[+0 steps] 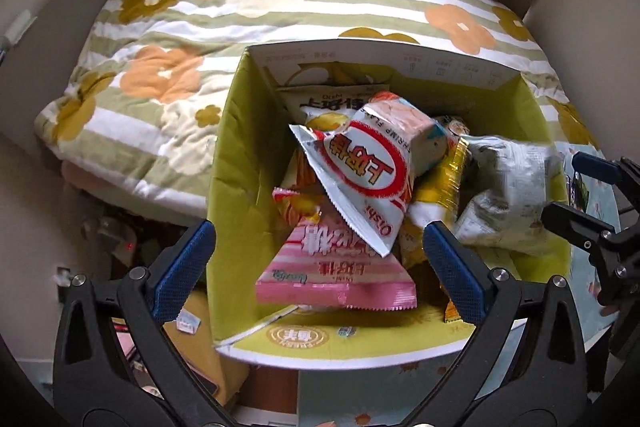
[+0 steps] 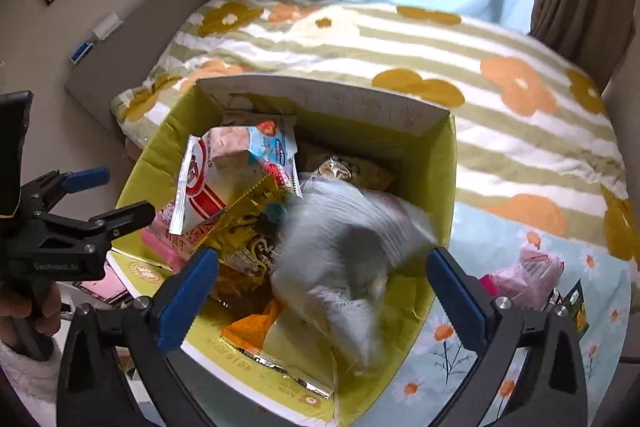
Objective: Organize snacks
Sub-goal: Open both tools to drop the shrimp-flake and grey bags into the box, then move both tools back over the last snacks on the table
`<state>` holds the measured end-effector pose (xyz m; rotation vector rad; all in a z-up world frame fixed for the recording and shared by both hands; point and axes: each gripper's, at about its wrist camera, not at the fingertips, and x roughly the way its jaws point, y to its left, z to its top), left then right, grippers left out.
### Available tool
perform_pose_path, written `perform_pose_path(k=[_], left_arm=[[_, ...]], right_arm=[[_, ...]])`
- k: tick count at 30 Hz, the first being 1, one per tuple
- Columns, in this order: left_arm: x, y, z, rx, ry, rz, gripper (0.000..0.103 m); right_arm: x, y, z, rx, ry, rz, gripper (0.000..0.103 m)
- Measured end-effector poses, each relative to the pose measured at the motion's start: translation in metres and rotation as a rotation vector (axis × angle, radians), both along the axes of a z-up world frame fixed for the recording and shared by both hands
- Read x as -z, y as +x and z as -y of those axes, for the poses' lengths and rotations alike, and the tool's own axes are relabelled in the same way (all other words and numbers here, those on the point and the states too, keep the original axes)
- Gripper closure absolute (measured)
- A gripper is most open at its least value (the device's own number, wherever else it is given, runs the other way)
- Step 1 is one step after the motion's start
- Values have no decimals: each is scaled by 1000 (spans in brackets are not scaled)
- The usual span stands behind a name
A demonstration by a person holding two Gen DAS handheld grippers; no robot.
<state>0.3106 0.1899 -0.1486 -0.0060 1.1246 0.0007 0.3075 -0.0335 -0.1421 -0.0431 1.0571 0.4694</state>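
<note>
Snack packets fill a yellow-green cardboard box [image 1: 240,163], its flaps up, standing on a flower-print counter [image 2: 520,311] beside a striped floral quilt [image 1: 168,39]. Uppermost lies a white Oishi shrimp-chip bag [image 1: 360,183] with a red ring, over a pink packet [image 1: 336,279], a gold packet [image 1: 444,183] and a blurred grey-white bag [image 2: 344,267]. Left tongs [image 1: 320,267] and right tongs [image 2: 322,295] both gape wide, holding nothing, above the box.

Snack packets [image 1: 360,183] lie jumbled inside the open yellow-green box [image 1: 236,163].
</note>
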Motion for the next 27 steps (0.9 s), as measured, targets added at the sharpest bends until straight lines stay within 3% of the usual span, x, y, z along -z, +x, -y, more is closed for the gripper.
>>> perform_pose_path(k=[13,27], left_arm=[[-7,-24,11,22,-5,23,0],[-36,-25,71,207,-48,111,0]], right_arm=[[-14,-33,21,73,48,39,0],[-51,-79,71,236,13,157,0]])
